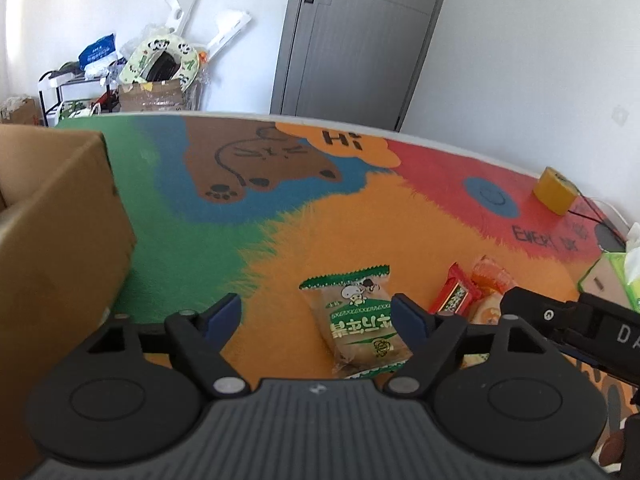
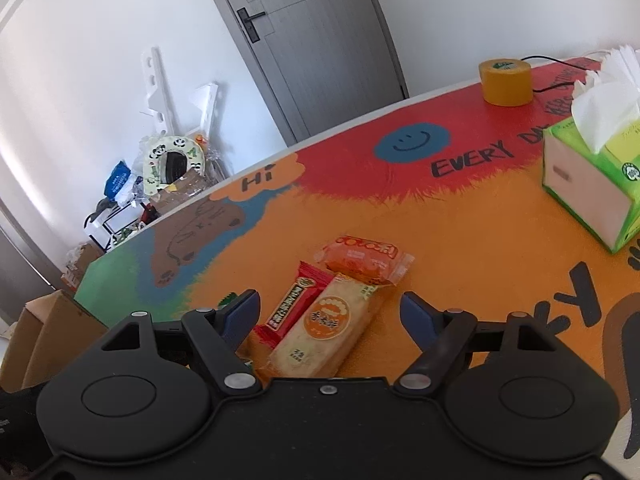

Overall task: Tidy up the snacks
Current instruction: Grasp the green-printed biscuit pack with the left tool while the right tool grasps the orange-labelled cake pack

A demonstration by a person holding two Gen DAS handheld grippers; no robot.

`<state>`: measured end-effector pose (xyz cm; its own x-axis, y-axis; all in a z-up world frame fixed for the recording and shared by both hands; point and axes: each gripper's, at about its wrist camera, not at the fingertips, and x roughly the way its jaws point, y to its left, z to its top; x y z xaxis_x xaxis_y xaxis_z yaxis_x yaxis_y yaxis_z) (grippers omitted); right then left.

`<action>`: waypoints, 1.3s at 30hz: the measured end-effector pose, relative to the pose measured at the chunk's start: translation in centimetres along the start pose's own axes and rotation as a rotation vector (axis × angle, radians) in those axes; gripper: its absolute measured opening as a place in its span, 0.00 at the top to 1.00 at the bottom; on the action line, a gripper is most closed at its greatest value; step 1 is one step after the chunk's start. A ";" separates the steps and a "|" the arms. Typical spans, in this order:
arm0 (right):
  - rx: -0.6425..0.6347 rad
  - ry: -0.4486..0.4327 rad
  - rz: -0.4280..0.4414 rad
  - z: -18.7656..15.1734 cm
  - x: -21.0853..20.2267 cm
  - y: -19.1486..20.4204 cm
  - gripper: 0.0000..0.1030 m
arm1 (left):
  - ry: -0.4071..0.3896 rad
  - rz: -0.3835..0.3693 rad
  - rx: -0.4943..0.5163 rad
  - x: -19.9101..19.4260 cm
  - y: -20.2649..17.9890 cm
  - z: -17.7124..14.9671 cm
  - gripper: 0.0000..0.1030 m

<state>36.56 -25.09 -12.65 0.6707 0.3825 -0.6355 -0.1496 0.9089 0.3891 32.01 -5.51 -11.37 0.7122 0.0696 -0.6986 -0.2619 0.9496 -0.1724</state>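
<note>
A green snack packet (image 1: 360, 324) lies on the colourful mat, between the fingers of my open left gripper (image 1: 318, 318), nearer the right finger. A red snack bar (image 2: 298, 306), a beige-and-orange cracker pack (image 2: 326, 326) and an orange packet (image 2: 362, 258) lie together between the fingers of my open right gripper (image 2: 332, 318), above the mat. The red bar (image 1: 454, 296) and orange packet (image 1: 490, 274) also show in the left wrist view, beside the right gripper's body (image 1: 568, 320). A brown cardboard box (image 1: 52, 240) stands at the left.
A green tissue box (image 2: 592, 184) stands at the right. A yellow tape roll (image 2: 506, 80) and a black cable sit at the far table edge. The cardboard box also shows in the right wrist view (image 2: 52, 332). A grey door and clutter stand beyond the table.
</note>
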 end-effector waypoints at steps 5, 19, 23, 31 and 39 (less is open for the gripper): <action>0.002 0.004 -0.010 0.0 0.4 0.0 0.26 | -0.003 0.000 0.016 0.7 -0.4 -0.1 0.27; -0.027 0.013 0.015 0.2 1.8 1.9 0.26 | -0.008 -0.051 -0.005 0.1 0.9 0.1 0.62; -0.054 0.012 0.002 0.0 2.6 2.6 0.26 | -0.006 -0.045 -0.015 -0.2 1.6 0.2 0.62; -0.086 0.064 -0.041 -0.7 3.8 3.1 0.44 | -0.001 -0.046 -0.030 -0.5 2.1 0.5 0.62; -0.097 0.047 -0.077 -1.3 2.5 1.8 0.64 | 0.011 -0.055 -0.013 0.1 0.6 -0.1 0.51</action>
<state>37.03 -22.26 -14.37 0.6488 0.3166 -0.6920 -0.1705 0.9467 0.2733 31.86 -4.92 -11.62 0.7189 0.0136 -0.6950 -0.2304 0.9480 -0.2197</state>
